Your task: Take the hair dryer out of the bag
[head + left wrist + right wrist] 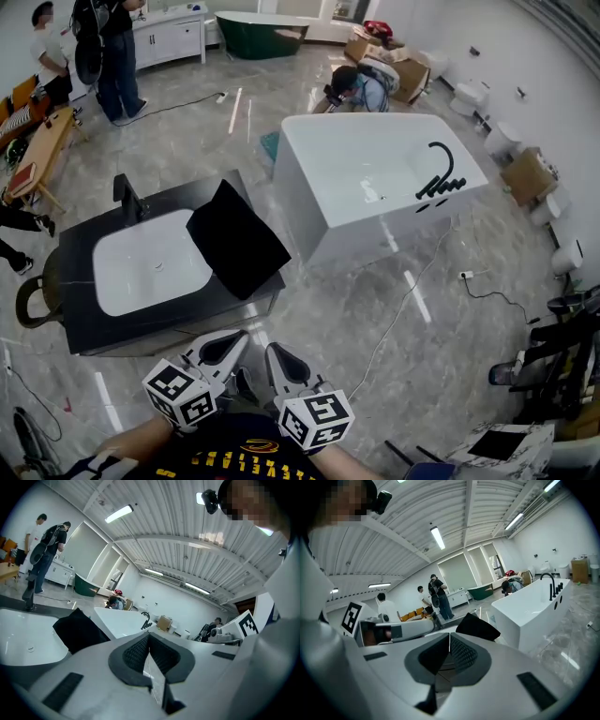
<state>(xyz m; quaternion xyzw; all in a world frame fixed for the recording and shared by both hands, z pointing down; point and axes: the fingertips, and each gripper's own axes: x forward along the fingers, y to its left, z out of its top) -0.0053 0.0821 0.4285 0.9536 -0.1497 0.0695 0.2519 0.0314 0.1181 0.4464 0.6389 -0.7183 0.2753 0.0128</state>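
A black bag (237, 237) lies on the dark vanity counter (178, 314), partly over the right rim of the white basin (150, 262). It also shows as a dark shape in the left gripper view (77, 630) and in the right gripper view (478, 626). No hair dryer is visible. My left gripper (229, 345) and right gripper (277, 356) are side by side close to my body, short of the counter's near edge. Both are shut with nothing between the pads, and both are well apart from the bag.
A white freestanding bathtub (375, 178) with a black faucet (441, 173) stands right of the counter. A black tap (127, 197) rises behind the basin. A cable (412, 291) runs across the marble floor. People stand at the far left (112, 56), and one crouches behind the tub (356, 86).
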